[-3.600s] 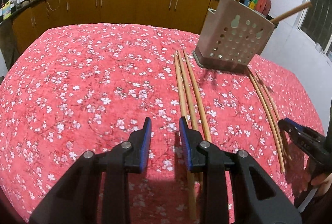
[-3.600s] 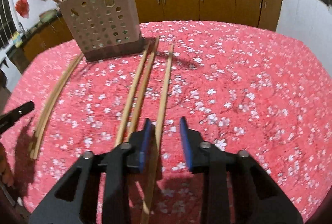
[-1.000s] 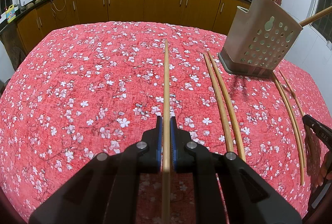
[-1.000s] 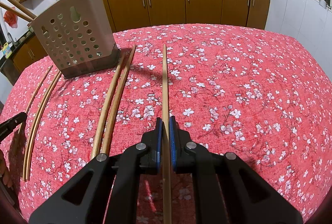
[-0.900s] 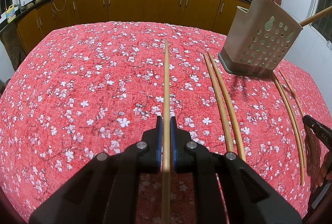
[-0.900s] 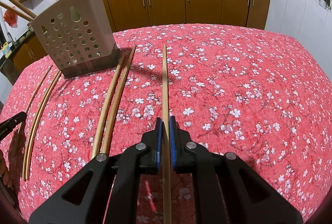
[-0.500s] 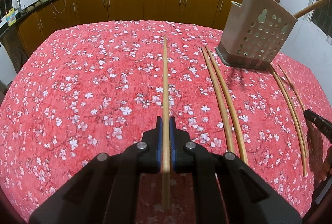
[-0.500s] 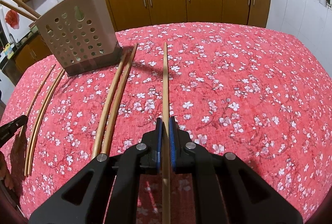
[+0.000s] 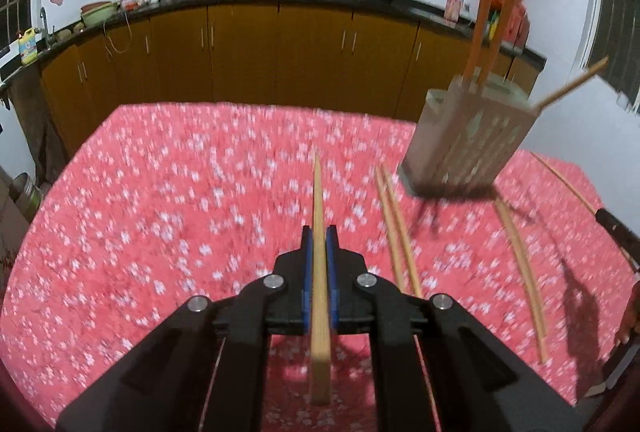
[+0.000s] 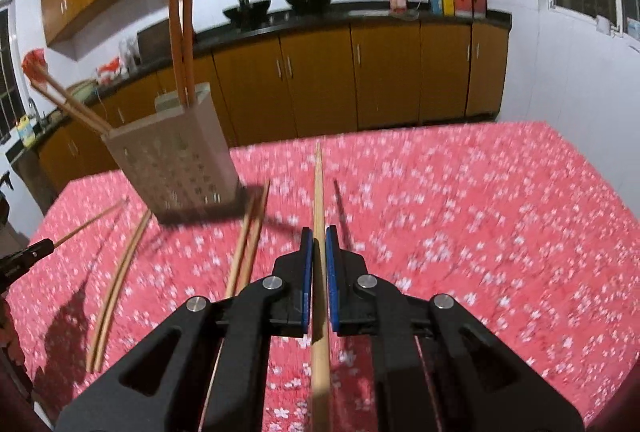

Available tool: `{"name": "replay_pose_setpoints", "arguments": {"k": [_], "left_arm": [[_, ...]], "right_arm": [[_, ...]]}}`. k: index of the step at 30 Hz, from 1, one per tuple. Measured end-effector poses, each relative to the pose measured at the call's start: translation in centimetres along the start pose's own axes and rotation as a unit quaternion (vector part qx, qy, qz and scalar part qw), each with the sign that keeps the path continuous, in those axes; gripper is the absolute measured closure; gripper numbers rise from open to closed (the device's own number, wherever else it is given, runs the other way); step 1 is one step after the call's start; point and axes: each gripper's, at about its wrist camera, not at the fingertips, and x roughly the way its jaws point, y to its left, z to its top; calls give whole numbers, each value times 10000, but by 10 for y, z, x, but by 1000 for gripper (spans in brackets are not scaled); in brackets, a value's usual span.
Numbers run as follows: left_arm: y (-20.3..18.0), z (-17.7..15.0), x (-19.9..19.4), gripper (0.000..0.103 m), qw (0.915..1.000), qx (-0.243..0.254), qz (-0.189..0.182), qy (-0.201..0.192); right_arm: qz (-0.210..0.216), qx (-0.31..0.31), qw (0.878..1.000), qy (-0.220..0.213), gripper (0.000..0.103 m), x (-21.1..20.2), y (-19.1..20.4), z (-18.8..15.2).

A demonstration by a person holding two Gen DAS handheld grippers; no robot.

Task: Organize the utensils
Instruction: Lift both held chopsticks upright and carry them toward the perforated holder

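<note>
My left gripper (image 9: 319,232) is shut on a wooden chopstick (image 9: 318,200) and holds it above the red floral tablecloth (image 9: 160,232). My right gripper (image 10: 319,232) is shut on another wooden chopstick (image 10: 318,188), also lifted. The beige perforated utensil holder (image 9: 468,144) stands at the right of the left wrist view and at the left of the right wrist view (image 10: 176,160), with several chopsticks in it. Two chopsticks (image 9: 394,232) lie beside it, and more chopsticks (image 9: 520,260) lie further right.
Brown kitchen cabinets (image 9: 280,52) under a black counter with woks stand behind the table. The tablecloth's far edge (image 10: 400,130) shows in the right wrist view. The other gripper's tip (image 10: 24,256) shows at the left edge.
Both grippers have risen and tilted up with their chopsticks; the table looks further away and blurred. 3.6 s ago both grippers were open over lying chopsticks.
</note>
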Motion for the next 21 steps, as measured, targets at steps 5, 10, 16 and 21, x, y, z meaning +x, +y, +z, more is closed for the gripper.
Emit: {"name": "replay_pose_setpoints", "arguments": {"k": [5, 10, 16, 21], "left_arm": [[-7, 19, -20, 95, 9993, 60, -107, -366], [-12, 21, -18, 95, 9992, 152, -27, -372], [-13, 11, -12, 95, 9996, 117, -34, -250], [-14, -4, -1, 95, 9999, 74, -48, -61]], "right_arm": [[-30, -60, 10000, -69, 95, -3, 1, 10], [-69, -232, 9981, 573, 95, 28, 5, 0], [-93, -274, 9951, 947, 95, 65, 9, -25], [-91, -404, 9918, 1209, 95, 83, 12, -40]]}}
